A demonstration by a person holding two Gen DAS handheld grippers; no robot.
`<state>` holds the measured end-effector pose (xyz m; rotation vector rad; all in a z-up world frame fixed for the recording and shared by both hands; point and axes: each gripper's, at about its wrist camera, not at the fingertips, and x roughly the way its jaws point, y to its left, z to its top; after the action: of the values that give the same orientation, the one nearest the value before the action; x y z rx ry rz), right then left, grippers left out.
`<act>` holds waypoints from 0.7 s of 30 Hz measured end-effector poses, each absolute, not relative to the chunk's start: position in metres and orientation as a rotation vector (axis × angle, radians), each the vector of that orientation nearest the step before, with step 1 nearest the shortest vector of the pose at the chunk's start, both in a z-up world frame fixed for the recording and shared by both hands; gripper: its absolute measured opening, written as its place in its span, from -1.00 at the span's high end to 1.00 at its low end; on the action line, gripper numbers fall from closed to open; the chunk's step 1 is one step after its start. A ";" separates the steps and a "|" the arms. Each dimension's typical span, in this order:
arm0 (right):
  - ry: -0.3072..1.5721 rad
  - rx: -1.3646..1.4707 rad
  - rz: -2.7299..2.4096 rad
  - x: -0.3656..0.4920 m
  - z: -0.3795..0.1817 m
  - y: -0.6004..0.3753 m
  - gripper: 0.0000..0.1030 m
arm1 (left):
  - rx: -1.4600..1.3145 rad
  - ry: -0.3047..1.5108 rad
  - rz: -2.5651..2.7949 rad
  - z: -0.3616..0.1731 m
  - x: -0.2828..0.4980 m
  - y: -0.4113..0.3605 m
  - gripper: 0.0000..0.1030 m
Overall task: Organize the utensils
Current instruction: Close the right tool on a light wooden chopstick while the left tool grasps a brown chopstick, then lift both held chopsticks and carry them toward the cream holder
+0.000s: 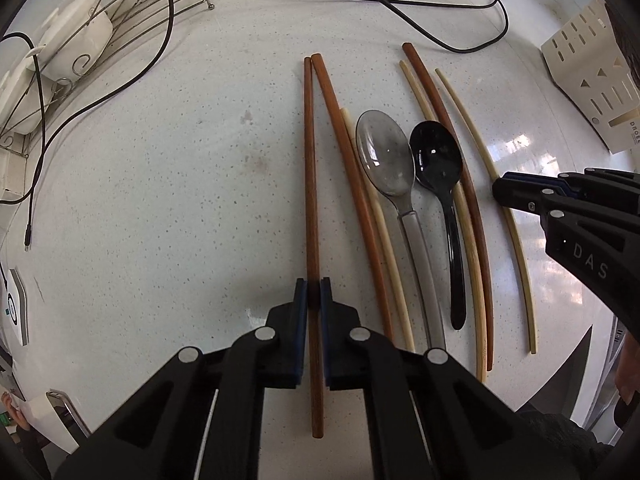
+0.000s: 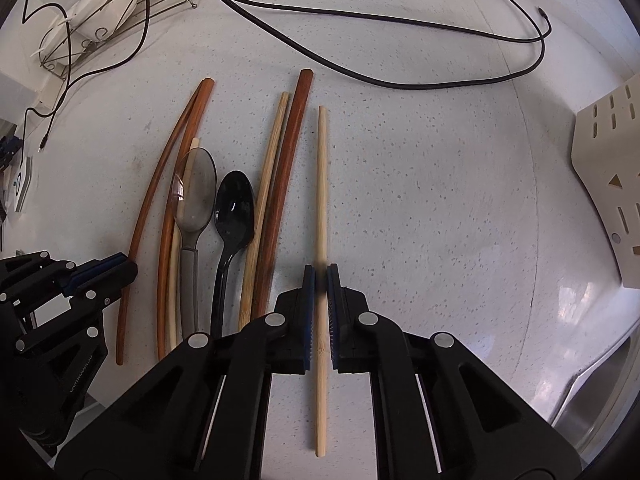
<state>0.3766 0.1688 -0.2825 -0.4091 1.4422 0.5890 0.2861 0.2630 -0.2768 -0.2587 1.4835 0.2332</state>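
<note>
Your speckled white countertop [image 2: 440, 160], black cables [image 2: 360, 76] looping across its far side; wire rack [image 1: 132, 12] holding white bowls [image 1: 80, 36], perforated cream board [image 2: 604, 184] at right

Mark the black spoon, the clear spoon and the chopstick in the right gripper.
black spoon [image 2: 235, 206], right wrist view, middle of its bowl.
clear spoon [image 2: 195, 190], right wrist view, middle of its bowl.
pale chopstick [image 2: 321, 184], right wrist view, shaft beyond the right gripper [image 2: 321, 276].
</note>
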 end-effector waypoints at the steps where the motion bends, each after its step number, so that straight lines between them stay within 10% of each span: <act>1: 1.442 -0.409 0.589 0.377 -0.282 0.169 0.89 | -0.263 1.482 0.234 -0.281 0.280 0.258 0.88; 21: 1.367 -0.307 0.564 0.380 -0.250 0.144 0.89 | -0.292 1.395 0.246 -0.250 0.244 0.259 0.88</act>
<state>0.3800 0.1443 -0.2496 -0.3070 1.3668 0.5640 0.2437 0.2590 -0.2500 -0.2919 1.3952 0.2462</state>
